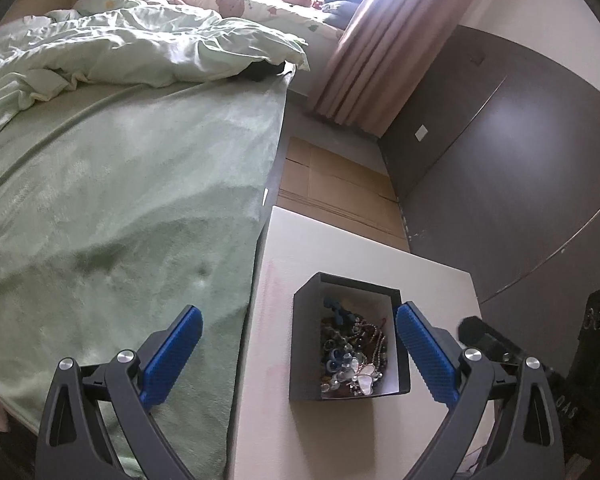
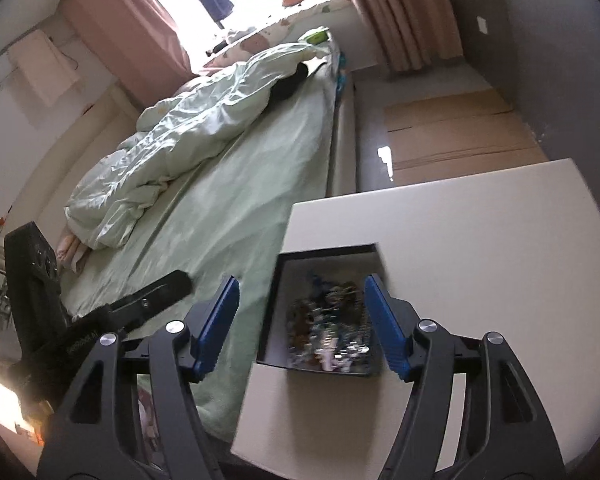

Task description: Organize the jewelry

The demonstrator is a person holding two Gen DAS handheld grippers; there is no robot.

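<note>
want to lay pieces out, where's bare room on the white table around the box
Bare tabletop runs beyond the black box to the far edge, and on the side away from the bed. A narrower strip lies between box and bed. The jewelry pile crowds the box.

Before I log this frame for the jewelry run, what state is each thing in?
left gripper: open, fingers empty, above the box
right gripper: open, fingers empty
black box: lidless, upright on the white table
jewelry: tangled heap inside the box
duvet: crumpled on the bed
curtain: drawn aside
</note>
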